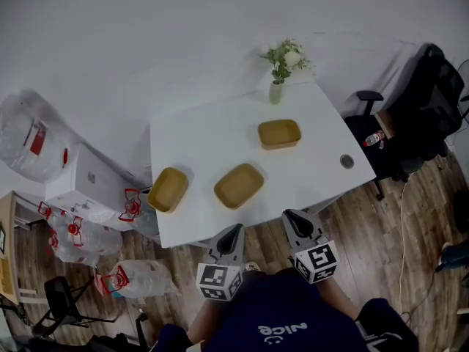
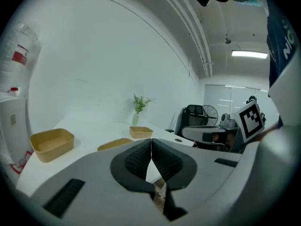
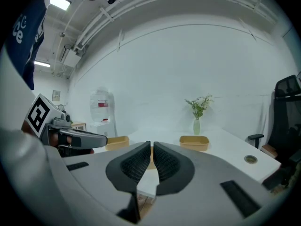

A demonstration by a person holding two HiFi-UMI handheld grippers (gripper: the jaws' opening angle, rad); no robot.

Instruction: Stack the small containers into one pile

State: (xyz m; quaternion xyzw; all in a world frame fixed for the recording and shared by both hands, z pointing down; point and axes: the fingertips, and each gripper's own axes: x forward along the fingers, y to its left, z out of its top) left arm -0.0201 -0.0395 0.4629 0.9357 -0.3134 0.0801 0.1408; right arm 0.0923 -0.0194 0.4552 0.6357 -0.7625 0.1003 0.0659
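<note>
Three shallow tan containers lie apart on the white table (image 1: pixel 198 134): one at the left (image 1: pixel 168 189), one in the middle (image 1: pixel 239 185) and one further back at the right (image 1: pixel 279 133). Both grippers hang short of the table's near edge, off every container. My left gripper (image 1: pixel 235 230) is shut and empty; its view shows the left container (image 2: pixel 51 144), the middle one (image 2: pixel 115 144) and the far one (image 2: pixel 141 132) ahead. My right gripper (image 1: pixel 292 215) is shut with nothing in it; the far container (image 3: pixel 194 142) and the left one (image 3: pixel 117 142) show beyond its jaws.
A vase of flowers (image 1: pixel 276 92) stands at the table's far edge, and a round cable hole (image 1: pixel 346 161) sits near its right side. Water jugs (image 1: pixel 29 134) and a white dispenser (image 1: pixel 88 182) crowd the floor at the left. Black office chairs (image 1: pixel 418 116) stand at the right.
</note>
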